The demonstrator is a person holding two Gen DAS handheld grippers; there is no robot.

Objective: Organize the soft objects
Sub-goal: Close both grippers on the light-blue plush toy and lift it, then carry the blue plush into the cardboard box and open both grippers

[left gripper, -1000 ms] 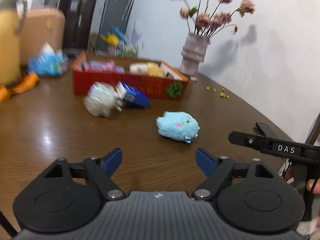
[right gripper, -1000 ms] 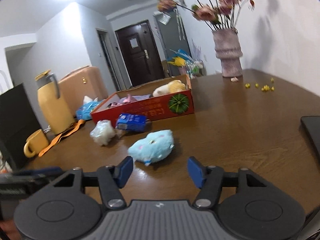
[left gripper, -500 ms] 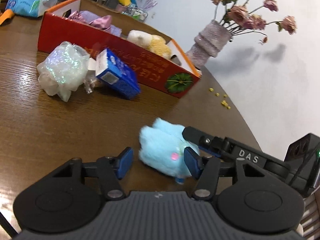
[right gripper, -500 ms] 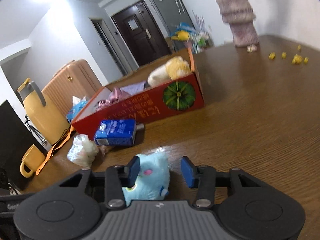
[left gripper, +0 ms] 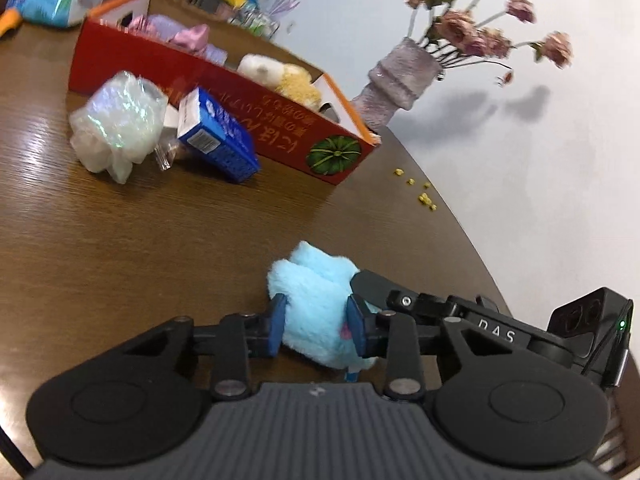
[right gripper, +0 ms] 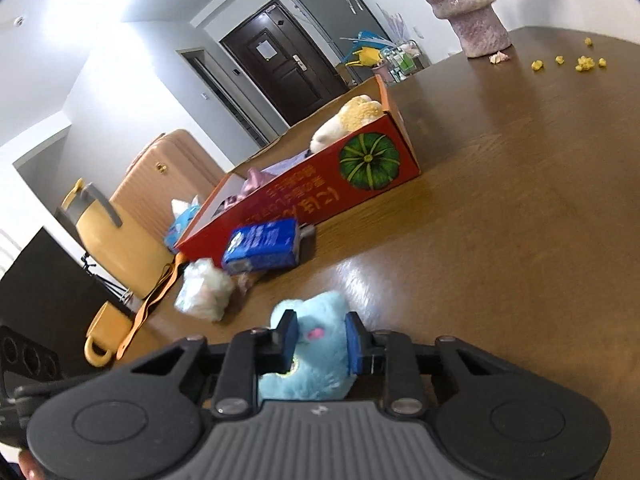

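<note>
My work area is a private home, in a living or dining room. Indicators: a round brown wooden tabletop (right gripper: 500,208) set against a white wall; a textured vase (left gripper: 400,84) of dried pink flowers (left gripper: 476,32) at its far edge; a dark panelled entrance door (right gripper: 286,68) far across the room; an orange suitcase (right gripper: 168,172) standing at far left; a yellow thermos jug (right gripper: 116,248) and yellow mug (right gripper: 106,336) on the left.
</note>
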